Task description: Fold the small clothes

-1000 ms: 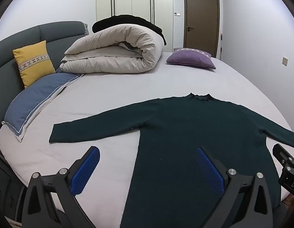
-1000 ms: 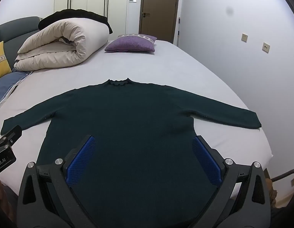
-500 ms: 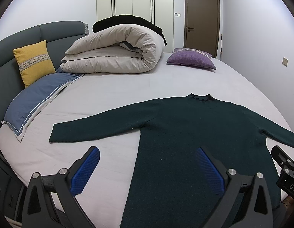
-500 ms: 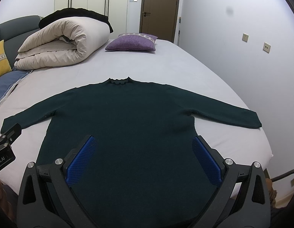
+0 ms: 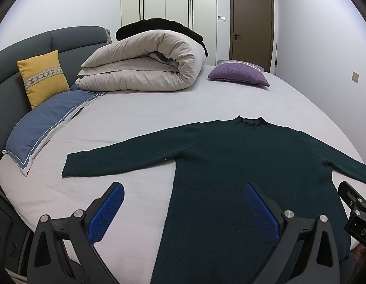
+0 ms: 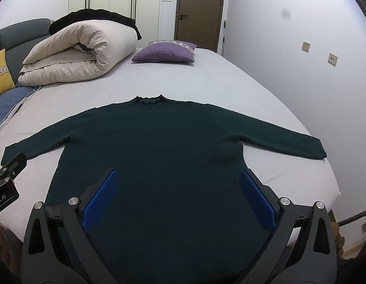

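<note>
A dark green long-sleeved sweater (image 5: 242, 165) (image 6: 159, 146) lies flat on the grey bed, collar away from me, both sleeves spread out to the sides. My left gripper (image 5: 183, 210) hovers open over the sweater's left hem edge, blue pads wide apart, nothing between them. My right gripper (image 6: 178, 196) hangs open above the lower middle of the sweater body, holding nothing. The left sleeve cuff (image 5: 69, 165) rests ahead and left of the left gripper. The right sleeve cuff (image 6: 317, 149) lies near the bed's right edge.
A rolled beige duvet (image 5: 145, 64) with a black cloth on top lies at the far side. A purple cushion (image 5: 239, 73), a yellow cushion (image 5: 43, 78) and a blue pillow (image 5: 45, 125) sit around it. The bed's right edge (image 6: 334, 182) drops near a wall.
Both views have shifted only slightly; the sweater lies the same and both grippers stay open above it.
</note>
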A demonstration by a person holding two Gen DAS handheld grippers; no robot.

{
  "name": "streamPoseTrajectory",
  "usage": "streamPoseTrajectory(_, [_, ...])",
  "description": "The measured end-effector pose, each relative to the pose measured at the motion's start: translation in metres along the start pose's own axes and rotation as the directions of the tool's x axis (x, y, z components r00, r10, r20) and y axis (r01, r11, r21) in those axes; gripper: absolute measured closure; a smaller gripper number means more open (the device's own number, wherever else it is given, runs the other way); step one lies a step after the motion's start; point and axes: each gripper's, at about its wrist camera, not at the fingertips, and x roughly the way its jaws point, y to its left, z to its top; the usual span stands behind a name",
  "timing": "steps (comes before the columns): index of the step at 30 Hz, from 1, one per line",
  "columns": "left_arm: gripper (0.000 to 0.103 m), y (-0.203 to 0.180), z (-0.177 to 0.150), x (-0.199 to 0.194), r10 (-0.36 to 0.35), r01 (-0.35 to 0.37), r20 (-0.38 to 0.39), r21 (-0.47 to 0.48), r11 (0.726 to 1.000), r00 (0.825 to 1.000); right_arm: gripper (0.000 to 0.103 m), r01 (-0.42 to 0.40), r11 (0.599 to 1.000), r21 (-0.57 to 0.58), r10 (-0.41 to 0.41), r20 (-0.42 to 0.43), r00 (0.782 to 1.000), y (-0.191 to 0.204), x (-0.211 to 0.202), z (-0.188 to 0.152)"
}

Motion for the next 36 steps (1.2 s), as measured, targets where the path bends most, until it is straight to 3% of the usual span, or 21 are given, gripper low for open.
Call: streamPoseTrajectory(36, [0.0,0.004,-0.0008,0.0012,0.002,-0.002,-0.002,0.0,1.0,1.0,0.0,-0.004,1.0,-0.003,0.004,-0.011,1.0,0.002,0.0032,-0.001])
